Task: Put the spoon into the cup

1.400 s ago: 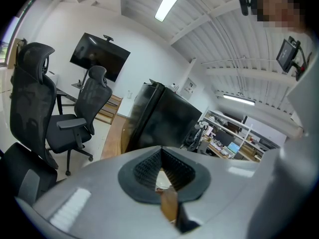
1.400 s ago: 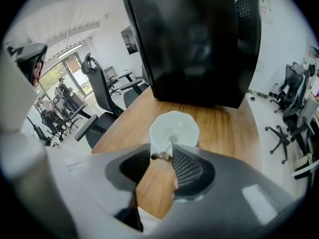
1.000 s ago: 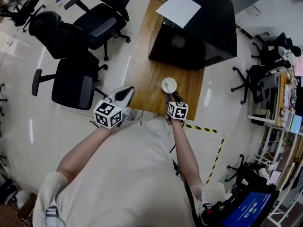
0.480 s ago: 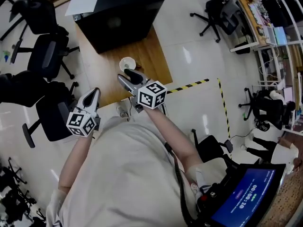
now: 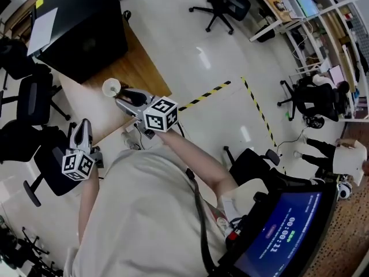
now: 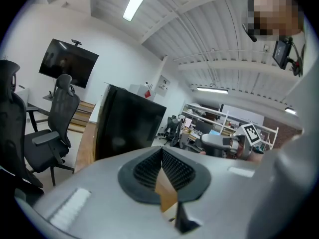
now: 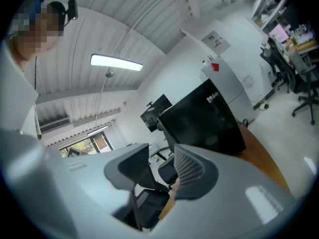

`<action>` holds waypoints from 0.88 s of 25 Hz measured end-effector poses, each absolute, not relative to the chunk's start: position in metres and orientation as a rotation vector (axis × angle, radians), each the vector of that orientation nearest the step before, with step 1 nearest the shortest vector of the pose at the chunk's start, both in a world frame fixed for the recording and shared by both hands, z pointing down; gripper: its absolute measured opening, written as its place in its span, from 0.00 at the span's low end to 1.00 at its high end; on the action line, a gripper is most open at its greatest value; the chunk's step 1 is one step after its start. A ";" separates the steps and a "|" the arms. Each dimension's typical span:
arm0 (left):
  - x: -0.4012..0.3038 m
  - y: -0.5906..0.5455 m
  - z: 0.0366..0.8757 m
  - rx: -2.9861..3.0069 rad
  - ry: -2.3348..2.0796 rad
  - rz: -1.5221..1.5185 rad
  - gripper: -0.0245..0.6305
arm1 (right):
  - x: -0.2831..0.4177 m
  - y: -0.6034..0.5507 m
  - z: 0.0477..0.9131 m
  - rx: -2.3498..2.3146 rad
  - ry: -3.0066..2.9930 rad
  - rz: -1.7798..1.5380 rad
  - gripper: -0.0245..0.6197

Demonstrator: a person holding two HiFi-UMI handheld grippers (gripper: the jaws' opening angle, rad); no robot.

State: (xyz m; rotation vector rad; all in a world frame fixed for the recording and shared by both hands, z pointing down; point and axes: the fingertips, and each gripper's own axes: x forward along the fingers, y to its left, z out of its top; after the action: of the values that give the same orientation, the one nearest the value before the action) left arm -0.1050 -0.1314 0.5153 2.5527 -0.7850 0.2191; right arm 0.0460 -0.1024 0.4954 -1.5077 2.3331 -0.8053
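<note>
A white cup (image 5: 110, 87) stands near the front edge of the wooden table (image 5: 138, 68). It is too small here to tell the spoon. My right gripper (image 5: 120, 97) is raised in front of the cup and points level toward it. Its jaws stand apart and are closing, with nothing between them (image 7: 160, 156). My left gripper (image 5: 85, 127) hangs off the table's left corner, over a chair. Its pads meet at the tips with nothing held (image 6: 162, 153). From the left gripper view, the right gripper (image 6: 224, 142) shows off to the right.
A big black cabinet (image 5: 81, 33) with a white sheet (image 5: 43, 30) on top fills the table's far half. Black office chairs (image 5: 34, 91) stand to the left. Yellow-black tape (image 5: 204, 95) marks the floor on the right, near another chair (image 5: 248, 166).
My right gripper has lifted away from the cup toward the camera and turned level, its jaws a little narrower. My left gripper has drifted out to the left. The head view has swung round.
</note>
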 end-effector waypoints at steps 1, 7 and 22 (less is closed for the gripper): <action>-0.097 -0.123 0.515 2.559 -0.781 0.218 0.00 | 0.056 -0.091 0.496 -1.517 2.324 -0.807 0.28; -0.075 -0.074 0.510 2.580 -0.825 0.208 0.00 | 0.092 -0.023 0.504 -1.543 2.288 -0.840 0.27; -0.075 0.097 0.537 2.439 -1.035 0.187 0.00 | 0.112 0.129 0.549 -1.425 2.390 -0.994 0.26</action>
State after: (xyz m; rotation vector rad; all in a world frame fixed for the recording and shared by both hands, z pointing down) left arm -0.0747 0.0971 0.5373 2.4386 -1.0347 0.1874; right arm 0.1120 0.1290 0.5494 -1.4250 2.3905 -0.9943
